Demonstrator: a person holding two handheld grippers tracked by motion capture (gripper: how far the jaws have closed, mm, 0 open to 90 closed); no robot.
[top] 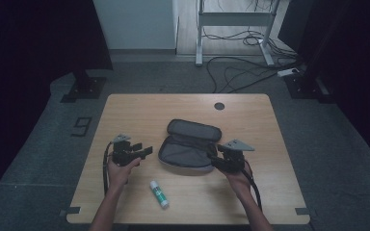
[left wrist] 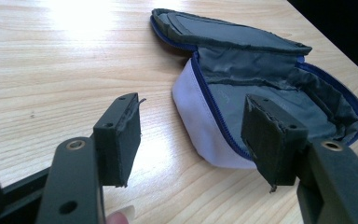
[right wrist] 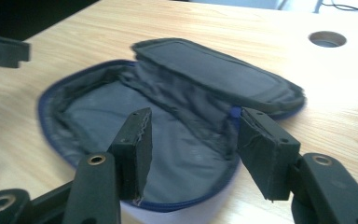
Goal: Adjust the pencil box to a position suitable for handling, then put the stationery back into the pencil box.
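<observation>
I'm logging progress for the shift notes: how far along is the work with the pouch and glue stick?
Done: the pencil pouch lies unzipped, flap folded back, its grey inside bare. In hand: nothing; the left gripper and right gripper flank the pouch with jaws open and nothing between the pads. Left: the glue stick lies on the table near the front edge, probably next to go in.

An unzipped pouch (top: 189, 147) is lying open between the left tongs (top: 147, 151) and right tongs (top: 213, 160); a glue stick (top: 159, 193) is resting nearer the left.
</observation>
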